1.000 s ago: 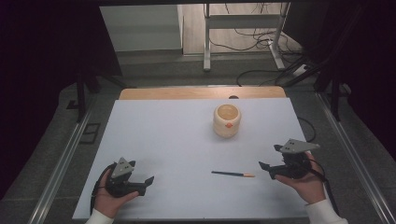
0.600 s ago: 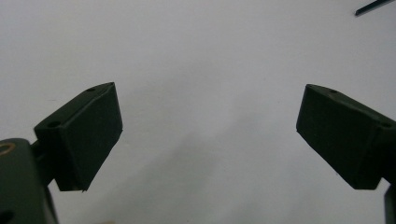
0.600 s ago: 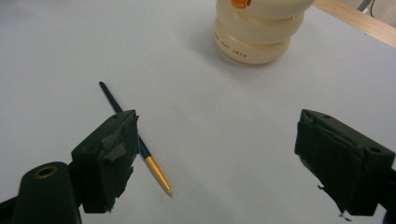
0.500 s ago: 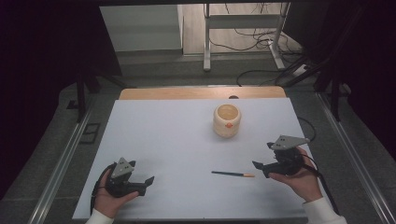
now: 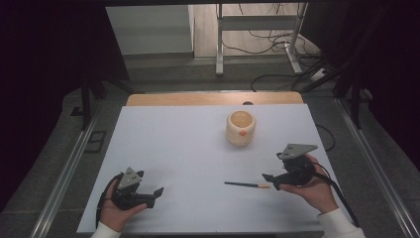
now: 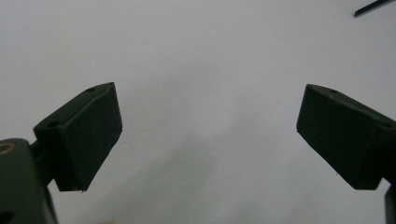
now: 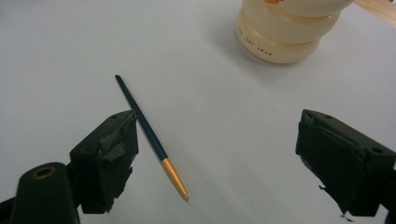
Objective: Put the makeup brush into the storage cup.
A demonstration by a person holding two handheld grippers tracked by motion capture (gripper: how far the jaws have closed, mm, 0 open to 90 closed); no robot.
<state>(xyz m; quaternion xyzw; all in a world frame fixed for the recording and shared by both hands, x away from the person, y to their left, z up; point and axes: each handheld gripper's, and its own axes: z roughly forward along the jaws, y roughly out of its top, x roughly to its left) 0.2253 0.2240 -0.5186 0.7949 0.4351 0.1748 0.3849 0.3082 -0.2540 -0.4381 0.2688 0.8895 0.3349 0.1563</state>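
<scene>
- The table (image 5: 163, 144) carries a cream pot (image 5: 240, 128) far from the person and a pen (image 5: 246, 185) lying flat nearer the right hand.
- The right gripper (image 5: 271, 179) has moved left over the last second, and its tips now sit just beside the pen's gold end. Its jaws stand wide apart and hold nothing. In the right gripper view the pen (image 7: 149, 133) lies beside the left jaw, so a grasp looks close.
- The left gripper (image 5: 154, 192) has not moved. It rests near the left front of the table, wide open and empty.
- The pot's (image 7: 285, 28) top is cut off in the right gripper view, its small print is unreadable, and its inside cannot be made out.
</scene>
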